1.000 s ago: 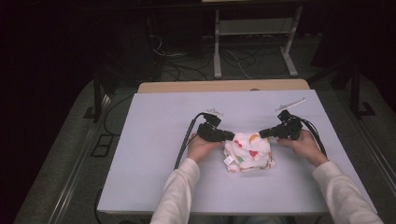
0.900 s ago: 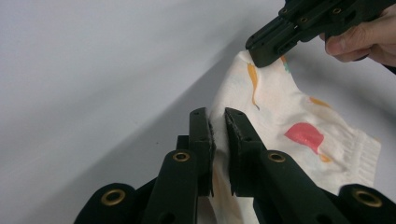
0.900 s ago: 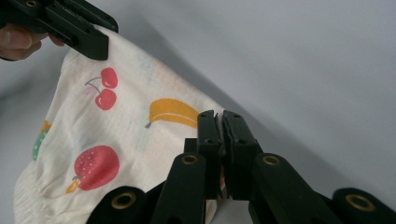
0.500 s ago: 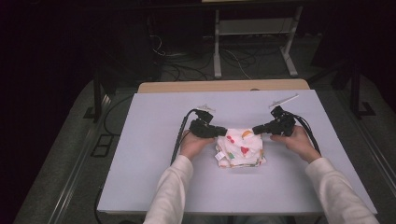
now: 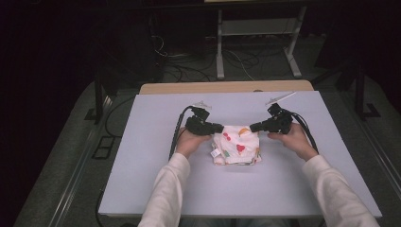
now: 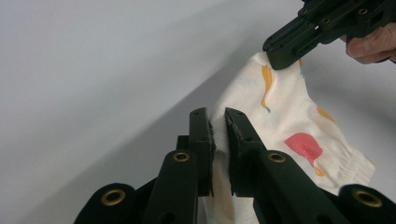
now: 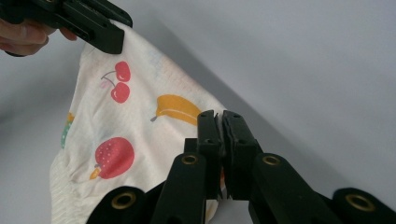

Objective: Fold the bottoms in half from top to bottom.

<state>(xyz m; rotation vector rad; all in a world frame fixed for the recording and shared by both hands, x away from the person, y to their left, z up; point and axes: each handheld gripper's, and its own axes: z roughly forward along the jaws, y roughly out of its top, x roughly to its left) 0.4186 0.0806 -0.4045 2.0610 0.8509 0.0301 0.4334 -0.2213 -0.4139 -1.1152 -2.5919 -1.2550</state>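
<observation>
A pale lavender-grey worktop lies under the high view, matte and plain, and a strip of light wooden board shows along its far edge. Around it the room is dark: grey floor on both sides, black cables trailing on the floor beyond the far edge, and the white metal legs of a stand farther back. Near the middle of the worktop sits a small white cloth printed with fruit, its near part bunched on the surface while its far edge is lifted and stretched between the two grippers. The left gripper is clenched on the cloth's left far corner; in the left gripper view its jaws stand nearly together with a fold of the white fabric pinched between them. The right gripper is clenched on the right far corner; in the right gripper view the jaws are pressed close with the cloth's edge caught in the narrow slit. Printed cherries, a yellow banana and a red strawberry face that camera, and a ribbed hem runs along the cloth's lower edge. Each gripper is held by a hand in a cream sleeve coming in from the near side, the left hand resting just beside the cloth and the right hand a little apart from it. A black cable curves from the left gripper over the worktop.
</observation>
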